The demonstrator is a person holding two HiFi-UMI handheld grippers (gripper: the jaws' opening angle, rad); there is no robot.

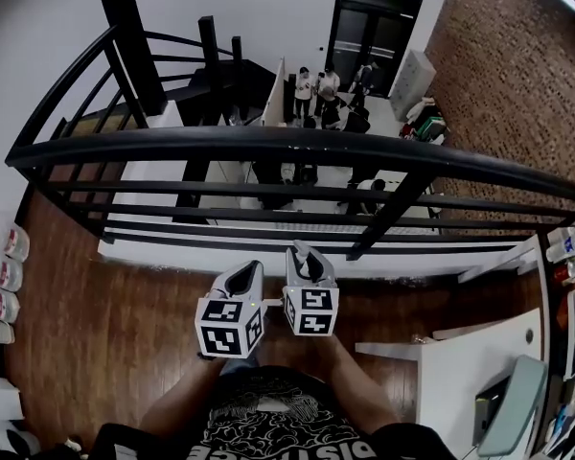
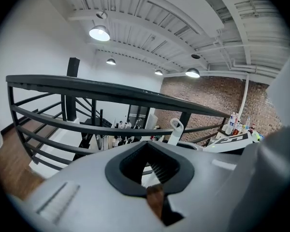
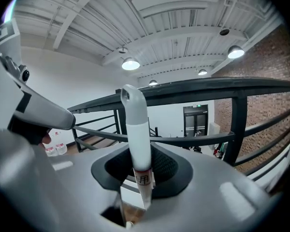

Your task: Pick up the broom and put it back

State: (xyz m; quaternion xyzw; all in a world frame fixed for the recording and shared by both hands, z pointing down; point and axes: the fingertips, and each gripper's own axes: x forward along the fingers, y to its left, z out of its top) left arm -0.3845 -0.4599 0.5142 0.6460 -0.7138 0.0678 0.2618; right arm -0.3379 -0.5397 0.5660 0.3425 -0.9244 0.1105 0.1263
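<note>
In the right gripper view the broom's white handle [image 3: 135, 129] stands upright between the black pads, and my right gripper [image 3: 142, 178] is shut on it. Its looped top pokes up to the right in the left gripper view, where the handle [image 2: 175, 129] rises beside my left gripper [image 2: 150, 170]. That gripper's jaws stand a narrow gap apart with nothing between them. In the head view both grippers sit side by side in front of the person's chest, left gripper [image 1: 241, 278] and right gripper [image 1: 307, 262]. The broom's head is hidden.
A black metal railing [image 1: 297, 147] curves just ahead, with a stairwell and several people [image 1: 316, 89] on the floor below. Water bottles [image 1: 0, 276] line the left wall. A white desk [image 1: 460, 353] and a shelf of bottles [image 1: 570, 242] stand at the right on the wood floor.
</note>
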